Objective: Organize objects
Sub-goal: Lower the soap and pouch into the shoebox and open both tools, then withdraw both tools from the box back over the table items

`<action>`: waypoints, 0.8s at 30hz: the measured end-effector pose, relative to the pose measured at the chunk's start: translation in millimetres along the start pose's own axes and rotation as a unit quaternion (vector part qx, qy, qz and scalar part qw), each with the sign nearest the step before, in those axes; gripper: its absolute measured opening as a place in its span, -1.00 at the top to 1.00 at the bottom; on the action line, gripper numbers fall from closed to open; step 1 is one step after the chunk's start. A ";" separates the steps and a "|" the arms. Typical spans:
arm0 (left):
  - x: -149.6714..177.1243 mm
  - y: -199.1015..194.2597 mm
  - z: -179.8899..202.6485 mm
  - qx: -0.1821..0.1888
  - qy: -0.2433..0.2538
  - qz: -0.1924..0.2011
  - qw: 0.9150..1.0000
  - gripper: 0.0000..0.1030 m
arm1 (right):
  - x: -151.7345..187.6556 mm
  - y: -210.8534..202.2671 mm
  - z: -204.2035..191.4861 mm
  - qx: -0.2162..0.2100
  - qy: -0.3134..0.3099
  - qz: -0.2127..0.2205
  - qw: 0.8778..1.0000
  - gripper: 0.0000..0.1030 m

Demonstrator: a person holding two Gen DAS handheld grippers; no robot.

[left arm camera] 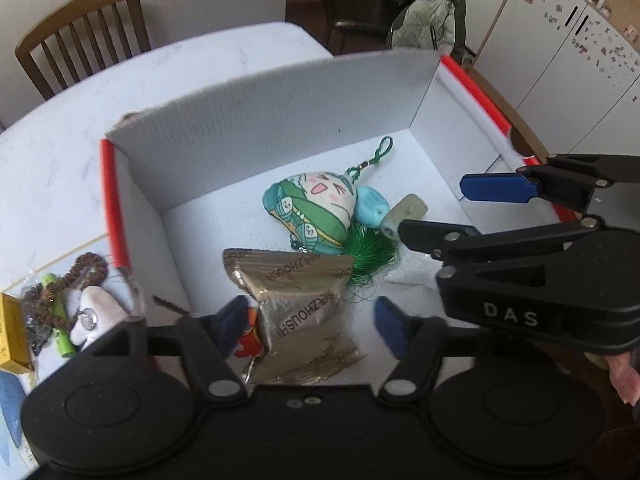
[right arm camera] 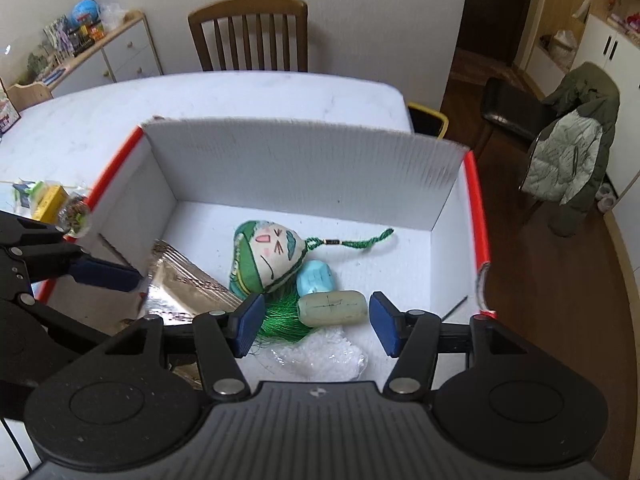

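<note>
The white box (right arm camera: pixel 304 160) with red edges sits on a marbled white table (right arm camera: pixel 240 96) and holds a plush charm (right arm camera: pixel 264 256) and a foil packet (left arm camera: pixel 296 292). Both the left gripper (left arm camera: pixel 312 324) and the right gripper (right arm camera: pixel 316 320) hang open and empty above it. A wooden chair (right arm camera: pixel 248 36) stands behind. Only the left view shows loose items (left arm camera: pixel 60 312) outside the box.

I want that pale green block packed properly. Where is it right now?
The pale green block lies on the floor of the white box, right-wrist view, lower centre, touching the light blue block and green tassel.

Left claw (left arm camera: pixel 310 326) and right claw (right arm camera: pixel 314 326) gape, empty.
</note>
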State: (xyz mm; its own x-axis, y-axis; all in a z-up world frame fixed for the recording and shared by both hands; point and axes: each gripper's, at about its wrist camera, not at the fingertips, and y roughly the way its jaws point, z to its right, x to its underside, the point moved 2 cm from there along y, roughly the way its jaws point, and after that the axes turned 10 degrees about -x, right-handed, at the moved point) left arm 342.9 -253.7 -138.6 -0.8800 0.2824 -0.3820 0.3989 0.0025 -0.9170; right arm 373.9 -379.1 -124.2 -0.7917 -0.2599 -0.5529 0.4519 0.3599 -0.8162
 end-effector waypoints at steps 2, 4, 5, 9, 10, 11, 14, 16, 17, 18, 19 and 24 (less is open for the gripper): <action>2.3 -9.6 -3.1 0.005 -0.003 0.013 1.000 -0.46 | 0.0 -11.9 -3.7 0.001 0.002 0.009 1.000 -0.11; 4.7 -21.8 -9.1 0.008 -0.005 0.025 1.000 -0.46 | 0.3 -20.3 -7.9 0.002 0.002 0.018 1.000 -0.11; 6.7 -27.2 -12.4 0.009 -0.006 0.031 0.999 -0.46 | 0.5 -25.5 -11.0 0.004 0.002 0.023 1.000 -0.11; 12.6 -41.7 -21.9 0.016 -0.008 0.055 0.998 -0.46 | 2.2 -43.4 -26.1 0.008 0.001 0.041 0.999 -0.11; 15.2 -46.3 -25.7 0.020 -0.008 0.060 0.998 -0.46 | 2.7 -47.9 -30.9 0.008 0.001 0.046 0.999 -0.12; 18.3 -50.9 -28.8 0.022 -0.008 0.065 0.998 -0.46 | 3.2 -51.8 -36.1 0.009 0.002 0.049 0.999 -0.12; 27.7 -64.0 -42.5 0.030 -0.009 0.083 0.996 -0.47 | 5.6 -63.1 -54.0 0.016 0.000 0.062 0.998 -0.21; 34.1 -71.8 -52.4 0.038 -0.010 0.092 0.995 -0.47 | 7.2 -68.9 -67.0 0.020 0.001 0.068 0.997 -0.22; 37.7 -76.6 -57.9 0.041 -0.008 0.097 0.994 -0.51 | 7.9 -71.8 -73.8 0.022 0.002 0.071 0.997 -0.22; 41.7 -81.5 -63.5 0.042 -0.005 0.103 0.994 -0.53 | 8.7 -74.8 -80.7 0.024 0.003 0.075 0.997 -0.22; 45.8 -86.6 -69.2 0.042 -0.004 0.110 0.993 -0.54 | 9.3 -77.3 -88.0 0.026 0.003 0.077 0.997 -0.23; 63.6 -109.0 -100.0 0.047 0.001 0.137 0.989 -0.61 | 10.3 -89.8 -127.0 0.036 -0.001 0.093 0.995 -0.26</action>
State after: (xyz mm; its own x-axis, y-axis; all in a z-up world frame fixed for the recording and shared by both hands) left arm 269.2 -140.1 -51.4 -0.7417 0.2615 -0.6176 0.5966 -0.1635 -0.7857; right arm 273.0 -300.2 -35.3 -0.6899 -0.1971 -0.6966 0.6199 0.3362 -0.7090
